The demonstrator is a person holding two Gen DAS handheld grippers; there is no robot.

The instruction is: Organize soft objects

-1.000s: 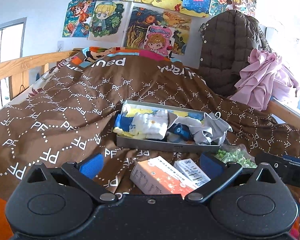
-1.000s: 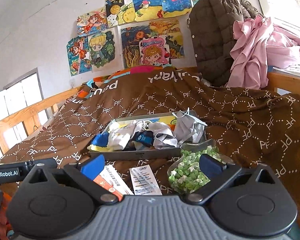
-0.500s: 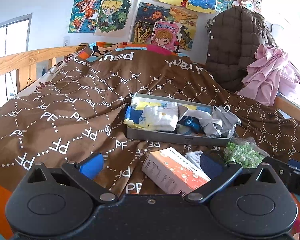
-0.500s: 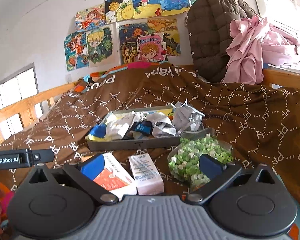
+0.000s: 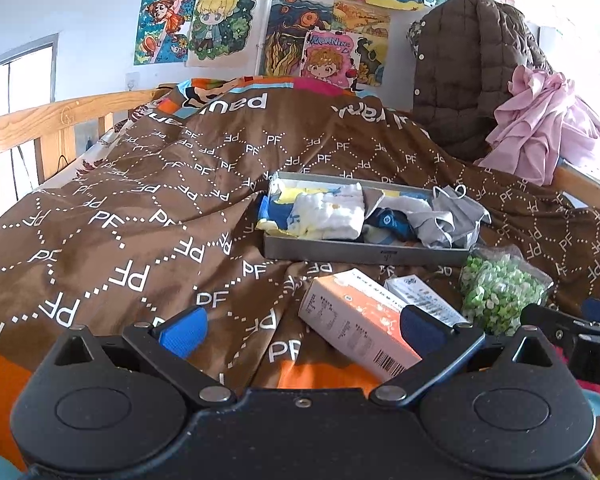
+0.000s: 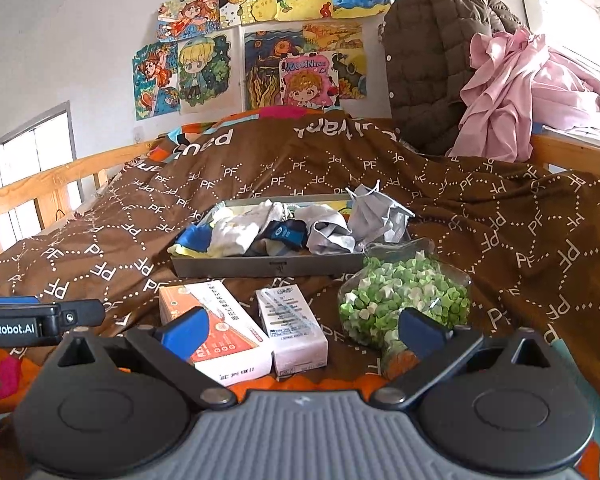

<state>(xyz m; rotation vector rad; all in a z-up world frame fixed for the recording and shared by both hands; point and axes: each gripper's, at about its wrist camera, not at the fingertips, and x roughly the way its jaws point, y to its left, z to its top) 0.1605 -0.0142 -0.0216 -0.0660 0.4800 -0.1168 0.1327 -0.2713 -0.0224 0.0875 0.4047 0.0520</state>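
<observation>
A grey metal tray [image 5: 364, 254] [image 6: 268, 266] sits on the brown bed cover. It holds soft items: a white folded cloth [image 5: 330, 216], a blue sock [image 6: 286, 232] and a grey face mask [image 6: 374, 212] at its right end. My left gripper [image 5: 300, 326] is open and empty, low in front of the tray. My right gripper [image 6: 302, 326] is open and empty, beside the left one, short of the tray.
An orange-and-white box [image 5: 356, 322] [image 6: 214, 322], a small white box [image 6: 292, 322] and a clear bag of green bits [image 6: 404, 298] lie in front of the tray. A brown jacket [image 6: 432, 64] and pink clothes [image 6: 512, 92] hang at the back right. Wooden rails border the bed.
Both grippers have drawn back and away from the tray, so the boxes and bag show more fully. Both stayed open. Nothing on the bed moved.
</observation>
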